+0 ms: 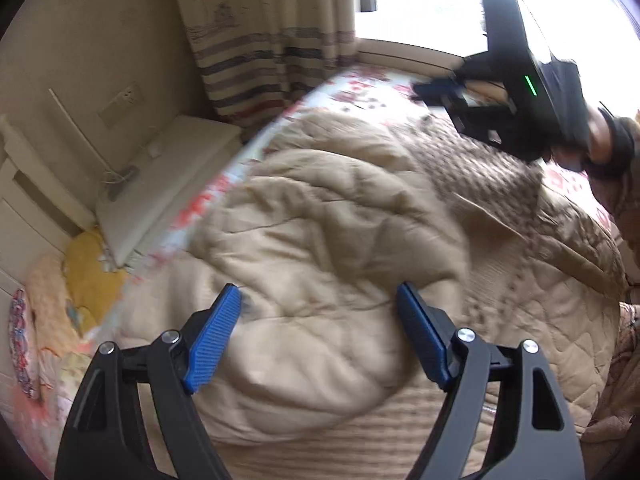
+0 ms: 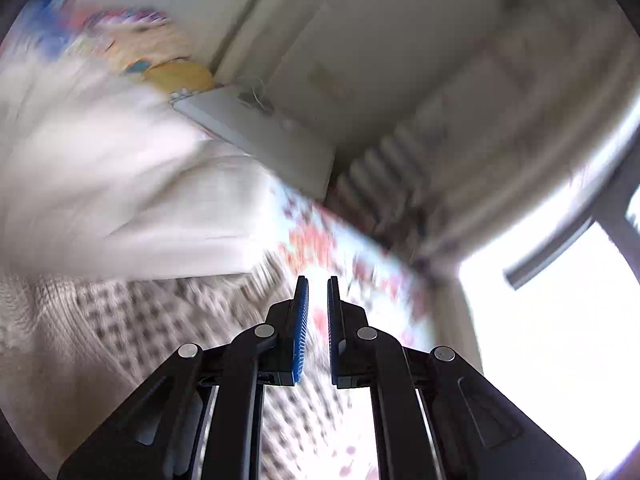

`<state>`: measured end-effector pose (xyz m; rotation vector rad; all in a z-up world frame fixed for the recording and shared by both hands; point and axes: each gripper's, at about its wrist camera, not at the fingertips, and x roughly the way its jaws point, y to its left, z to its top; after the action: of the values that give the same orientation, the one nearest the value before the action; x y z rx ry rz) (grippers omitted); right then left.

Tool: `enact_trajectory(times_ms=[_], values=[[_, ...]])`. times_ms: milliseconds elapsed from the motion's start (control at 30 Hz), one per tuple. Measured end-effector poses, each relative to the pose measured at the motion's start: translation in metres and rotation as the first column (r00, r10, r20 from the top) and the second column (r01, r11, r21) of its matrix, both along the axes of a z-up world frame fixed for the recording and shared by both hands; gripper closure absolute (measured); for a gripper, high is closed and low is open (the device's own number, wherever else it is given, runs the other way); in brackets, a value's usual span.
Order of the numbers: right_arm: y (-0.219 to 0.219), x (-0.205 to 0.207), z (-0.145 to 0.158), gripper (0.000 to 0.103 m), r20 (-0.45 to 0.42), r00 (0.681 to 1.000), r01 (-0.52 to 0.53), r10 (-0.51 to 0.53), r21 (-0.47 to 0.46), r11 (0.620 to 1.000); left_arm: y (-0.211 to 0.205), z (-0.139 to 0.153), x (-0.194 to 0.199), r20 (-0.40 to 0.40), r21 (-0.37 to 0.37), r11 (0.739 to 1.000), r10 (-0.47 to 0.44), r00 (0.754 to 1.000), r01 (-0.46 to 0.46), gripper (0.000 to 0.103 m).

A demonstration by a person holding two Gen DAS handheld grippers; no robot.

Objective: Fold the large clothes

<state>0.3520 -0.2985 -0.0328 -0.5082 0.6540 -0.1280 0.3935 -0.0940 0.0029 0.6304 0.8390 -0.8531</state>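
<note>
A large beige quilted garment [image 1: 320, 208] lies rumpled across the bed, with a brown checked part [image 1: 472, 160] toward its far right. My left gripper [image 1: 318, 288] hangs just above the beige folds, its blue pads wide apart with nothing between them. At the upper right of the left wrist view, a hand carries my right gripper [image 1: 424, 92] over the far end of the garment. In the blurred right wrist view, the right gripper [image 2: 317, 280] is shut with nothing held, above the checked fabric [image 2: 140, 320] and the pale quilted cloth [image 2: 120, 200].
The bed has a floral sheet [image 1: 360, 84]. A white bedside table [image 1: 168, 184] with a cable stands against the wall on the left. Yellow and patterned pillows [image 1: 88, 272] lie at the head. A striped curtain [image 1: 264, 40] and a bright window [image 1: 432, 8] are behind.
</note>
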Motion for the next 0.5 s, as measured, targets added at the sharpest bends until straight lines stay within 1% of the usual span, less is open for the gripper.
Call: enact_trajectory(times_ms=[33,67,133,167,200,233,267,300,333,367,400,433,467,500], values=[[-0.011,-0.008,0.002,0.099,0.011,0.999,0.037,-0.038,0.045,0.998,-0.001,-0.011,-0.015,0.006,0.000,1.000,0.003,1.000,-0.003,0.024],[-0.020,-0.017,0.006,0.099,0.005,0.999,0.046,-0.048,0.143,0.989,0.000,-0.018,-0.027,0.020,-0.003,1.000,0.013,1.000,-0.013,0.024],[-0.028,-0.040,0.018,0.099,0.034,0.999,0.006,-0.016,0.288,0.957,0.010,-0.025,-0.051,0.050,-0.039,0.999,0.036,0.998,-0.034,0.024],[-0.027,-0.052,0.023,0.099,0.051,0.999,-0.032,0.016,0.333,0.942,0.017,-0.024,-0.059,0.063,-0.064,0.997,0.053,0.997,-0.049,0.024],[-0.022,-0.061,0.032,0.099,0.061,0.996,-0.081,0.062,0.382,0.920,0.030,-0.018,-0.068,0.071,-0.109,0.991,0.082,0.994,-0.073,0.024],[-0.017,-0.068,0.039,0.098,0.062,0.992,-0.128,0.113,0.453,0.882,0.041,-0.011,-0.073,0.076,-0.148,0.984,0.110,0.991,-0.098,0.023],[-0.011,-0.072,0.044,0.098,0.049,0.985,-0.167,0.167,0.538,0.826,0.055,-0.002,-0.076,0.087,-0.188,0.973,0.152,0.985,-0.134,0.023],[0.005,-0.069,0.044,0.092,0.026,0.976,-0.189,0.217,0.600,0.778,0.071,0.007,-0.077,0.089,-0.237,0.954,0.210,0.974,-0.184,0.022],[0.016,-0.069,0.042,0.070,0.005,0.967,-0.195,0.254,0.652,0.732,0.095,0.018,-0.073,0.046,-0.311,0.914,0.287,0.957,-0.259,0.013],[0.024,-0.071,0.042,0.055,-0.003,0.968,-0.180,0.253,0.693,0.698,0.119,0.024,-0.066,-0.047,-0.384,0.862,0.340,0.939,-0.331,0.006],[0.033,-0.068,0.041,0.029,-0.014,0.972,-0.150,0.234,0.730,0.667,0.149,0.026,-0.057,-0.185,-0.468,0.770,0.394,0.900,-0.434,0.002],[0.040,-0.070,0.036,0.025,-0.032,0.973,-0.120,0.229,0.775,0.620,0.168,0.024,-0.052,-0.273,-0.504,0.696,0.433,0.859,-0.511,0.002],[0.042,-0.068,0.031,0.026,-0.054,0.970,-0.095,0.237,0.815,0.572,0.185,0.018,-0.048,-0.371,-0.520,0.619,0.457,0.808,-0.588,0.003],[0.041,-0.067,0.021,0.026,-0.077,0.967,-0.062,0.245,0.857,0.512,0.195,0.013,-0.045,-0.435,-0.521,0.579,0.452,0.779,-0.627,0.003]])
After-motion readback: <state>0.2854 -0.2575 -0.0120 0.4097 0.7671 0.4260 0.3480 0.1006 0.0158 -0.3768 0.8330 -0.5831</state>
